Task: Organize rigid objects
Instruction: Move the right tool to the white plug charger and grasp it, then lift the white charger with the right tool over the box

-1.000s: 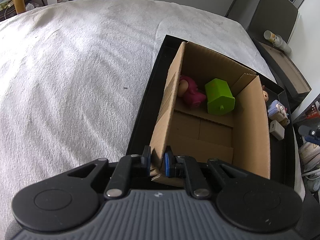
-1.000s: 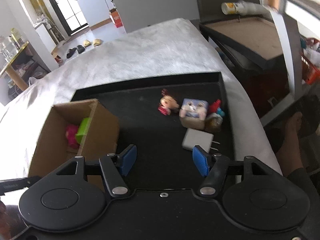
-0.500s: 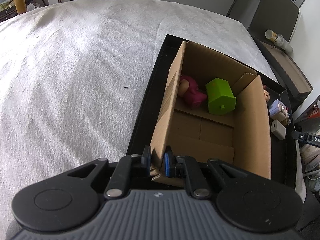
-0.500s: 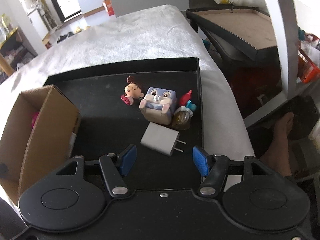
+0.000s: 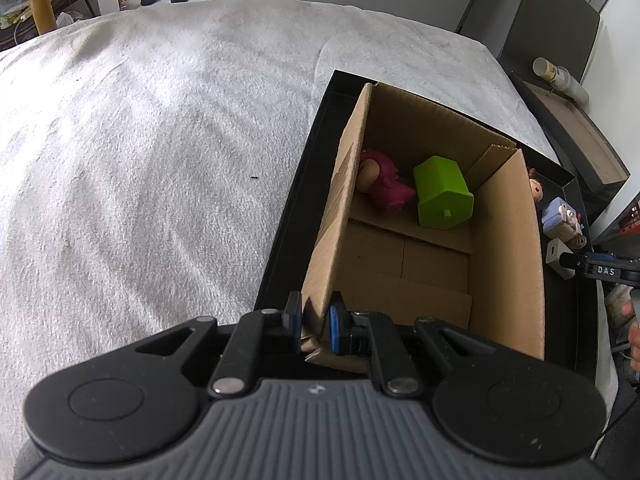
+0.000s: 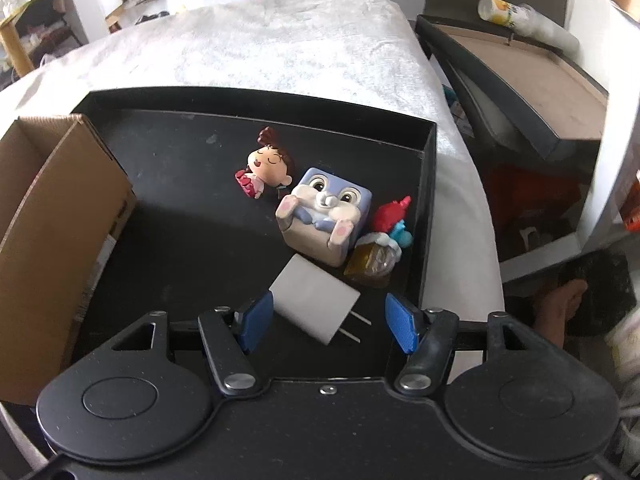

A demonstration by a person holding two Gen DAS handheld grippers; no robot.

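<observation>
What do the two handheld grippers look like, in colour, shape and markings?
The left gripper and the right gripper each have black linkage arms with silver pivot pins, blue pads and two round black discs. The left body is ribbed grey. White letters "DAS" mark the right gripper's finger.

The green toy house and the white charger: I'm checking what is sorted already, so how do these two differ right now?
The green toy house lies inside the cardboard box, next to a pink figure; the white charger lies outside it on the black tray. The house is bright green with a sloped roof; the charger is a plain white block with two metal prongs. The open right tool brackets the charger; nothing touches the house. Both are small and rigid.
</observation>
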